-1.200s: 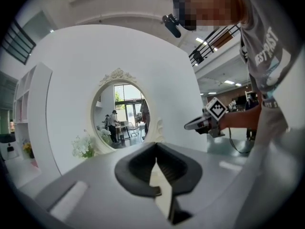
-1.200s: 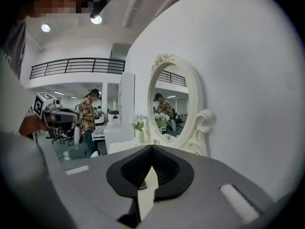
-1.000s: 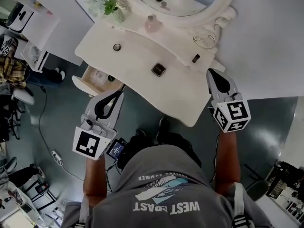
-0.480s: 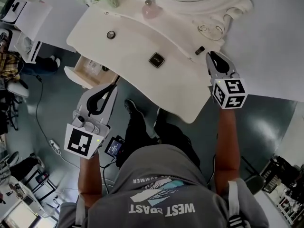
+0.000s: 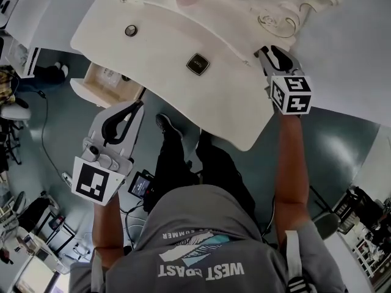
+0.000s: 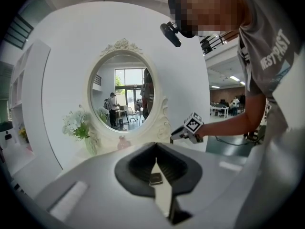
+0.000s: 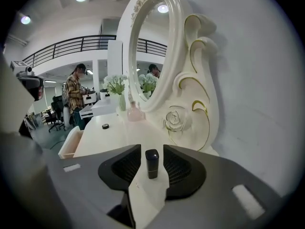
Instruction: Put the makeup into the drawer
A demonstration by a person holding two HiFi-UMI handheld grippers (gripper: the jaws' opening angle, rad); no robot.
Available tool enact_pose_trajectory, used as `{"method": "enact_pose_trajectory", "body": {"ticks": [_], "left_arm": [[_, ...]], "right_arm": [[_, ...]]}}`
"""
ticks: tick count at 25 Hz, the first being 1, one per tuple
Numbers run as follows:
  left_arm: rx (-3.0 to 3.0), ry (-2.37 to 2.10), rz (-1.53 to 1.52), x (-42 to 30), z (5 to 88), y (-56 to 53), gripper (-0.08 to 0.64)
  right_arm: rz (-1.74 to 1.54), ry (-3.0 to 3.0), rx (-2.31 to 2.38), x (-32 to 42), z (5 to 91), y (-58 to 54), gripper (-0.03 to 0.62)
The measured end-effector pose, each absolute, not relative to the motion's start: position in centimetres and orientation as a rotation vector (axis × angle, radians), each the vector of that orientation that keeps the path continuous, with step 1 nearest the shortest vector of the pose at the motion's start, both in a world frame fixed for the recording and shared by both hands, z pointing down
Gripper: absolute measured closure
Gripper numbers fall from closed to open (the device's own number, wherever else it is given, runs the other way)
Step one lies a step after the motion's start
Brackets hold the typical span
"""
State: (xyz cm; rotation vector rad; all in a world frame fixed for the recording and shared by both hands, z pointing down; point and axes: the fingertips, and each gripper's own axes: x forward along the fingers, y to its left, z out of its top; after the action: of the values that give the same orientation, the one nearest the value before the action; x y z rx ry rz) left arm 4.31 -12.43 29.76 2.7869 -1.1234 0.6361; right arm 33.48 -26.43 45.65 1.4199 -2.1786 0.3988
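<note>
The drawer (image 5: 85,94) under the left end of the table (image 5: 165,38) stands open, and some things lie in it, but I cannot tell what they are. Three pieces of makeup are on the table top and not yet put away: a small round jar (image 5: 130,30), a dark square compact (image 5: 198,64) and a lipstick tube (image 7: 152,163) that stands upright near the mirror foot.

The right hand-held gripper (image 5: 266,54) is at this tube. Its jaws are opening, with the tube between them, and the pads do not press on it. The left hand-held gripper (image 5: 139,106) has its jaws together on nothing and hangs in front of the table, near the drawer.

I judge that most of the work is left: grasping the tube comes first, and the compact and jar after it.
</note>
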Motion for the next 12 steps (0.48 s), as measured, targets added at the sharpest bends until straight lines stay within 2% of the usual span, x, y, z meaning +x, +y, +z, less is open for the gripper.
{"method": "enact_pose_trajectory", "body": {"ticks": [5, 8, 12], "left_arm": [[2.781, -1.106, 0.625, 3.8, 30.6, -13.0, 0.558], [2.782, -1.101, 0.618, 3.4, 30.7, -13.2, 0.558], [2.773, -1.114, 0.6, 2.4, 30.8, -13.5, 0.558]], "right_arm": [[0.399, -2.122, 1.392, 33.4, 47.2, -26.8, 0.445], [0.391, -2.099, 1.389, 33.3, 47.5, -26.7, 0.496], [0.378, -2.099, 1.401, 32.8, 46.8, -26.5, 0.5]]}}
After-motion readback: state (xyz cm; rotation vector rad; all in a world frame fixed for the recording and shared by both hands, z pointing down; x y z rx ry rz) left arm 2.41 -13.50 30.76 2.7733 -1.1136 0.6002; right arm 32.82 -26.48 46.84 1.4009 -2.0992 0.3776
